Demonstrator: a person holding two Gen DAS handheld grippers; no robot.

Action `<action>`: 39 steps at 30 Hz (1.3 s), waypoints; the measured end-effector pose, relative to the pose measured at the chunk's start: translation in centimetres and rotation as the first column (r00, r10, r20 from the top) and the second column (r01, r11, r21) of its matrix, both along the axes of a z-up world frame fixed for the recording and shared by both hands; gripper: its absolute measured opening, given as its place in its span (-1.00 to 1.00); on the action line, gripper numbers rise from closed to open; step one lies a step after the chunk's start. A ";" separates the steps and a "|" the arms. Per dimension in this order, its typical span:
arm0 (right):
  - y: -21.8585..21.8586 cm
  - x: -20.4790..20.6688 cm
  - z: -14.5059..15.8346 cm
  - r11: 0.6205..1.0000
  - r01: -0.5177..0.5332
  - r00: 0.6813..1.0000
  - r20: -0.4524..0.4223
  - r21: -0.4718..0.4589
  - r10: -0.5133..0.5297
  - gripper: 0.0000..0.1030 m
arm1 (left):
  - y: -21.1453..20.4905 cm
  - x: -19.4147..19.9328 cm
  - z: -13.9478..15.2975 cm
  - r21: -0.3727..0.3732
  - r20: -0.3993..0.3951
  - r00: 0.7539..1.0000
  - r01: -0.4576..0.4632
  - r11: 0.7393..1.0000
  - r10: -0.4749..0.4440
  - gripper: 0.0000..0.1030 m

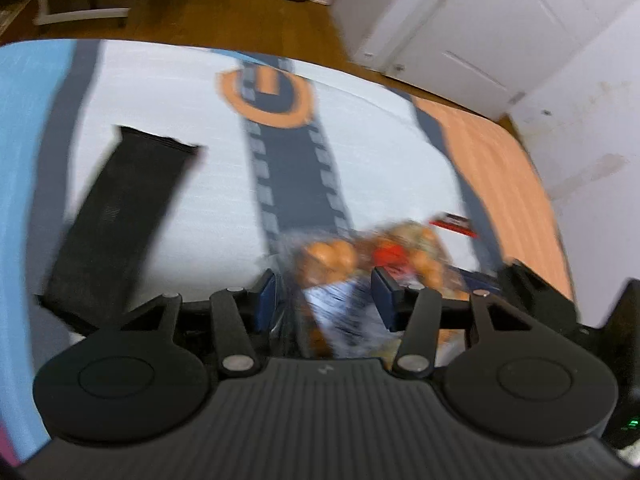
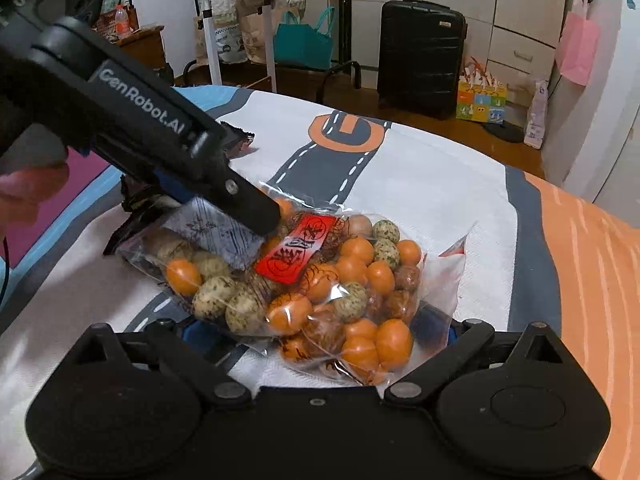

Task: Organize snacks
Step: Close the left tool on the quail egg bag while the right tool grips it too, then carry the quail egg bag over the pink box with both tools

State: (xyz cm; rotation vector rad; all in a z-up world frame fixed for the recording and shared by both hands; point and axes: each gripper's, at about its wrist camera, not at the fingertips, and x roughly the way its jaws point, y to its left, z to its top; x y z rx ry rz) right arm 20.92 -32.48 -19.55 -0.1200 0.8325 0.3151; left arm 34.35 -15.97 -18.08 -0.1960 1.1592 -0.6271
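Snack bag [image 2: 320,280]: clear, filled with orange and speckled balls, red label — lies on the bed [image 2: 420,184], centre of the patterned cover.
Left tongs [image 1: 326,300]: clamped on the bag's printed top edge.
Right tongs [image 2: 316,336]: apart, straddling the bag's near end.
Dark packet [image 1: 116,216]: far left — view blurred.

blur: snack bag [image 1: 352,276] smeared, left view | hidden: right claw [image 2: 320,330] tips under bag
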 end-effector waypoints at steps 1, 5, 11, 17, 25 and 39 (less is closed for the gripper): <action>0.1 -0.1 0.0 1.000 -0.001 1.000 0.006 -0.006 0.001 0.95 | -0.2 -0.3 0.2 0.013 0.011 1.000 -0.010 1.000 0.010 -0.06; -0.3 -0.3 0.6 0.998 0.053 0.999 0.009 0.023 -0.054 0.66 | -0.5 -0.9 1.5 -0.026 0.022 1.000 0.006 1.000 -0.005 -0.16; 0.1 -1.6 1.4 0.994 0.091 0.995 0.027 0.052 -0.093 0.59 | -0.3 -1.8 3.2 -0.035 0.002 0.999 0.036 0.999 -0.036 -0.23; 1.8 -3.8 3.1 0.991 0.129 0.991 0.029 0.029 -0.129 0.59 | 1.3 -3.5 4.9 -0.047 0.015 0.994 0.105 0.993 -0.105 -0.20; 5.1 -5.9 5.9 0.995 0.100 0.995 -0.019 0.030 -0.100 0.58 | 4.7 -7.4 8.3 -0.005 0.028 0.995 0.093 0.996 -0.093 -0.20; 11.7 -11.0 11.0 1.000 0.016 0.996 -0.087 -0.001 -0.016 0.58 | 12.0 -15.0 13.4 -0.015 0.063 0.996 0.062 0.998 -0.061 -0.21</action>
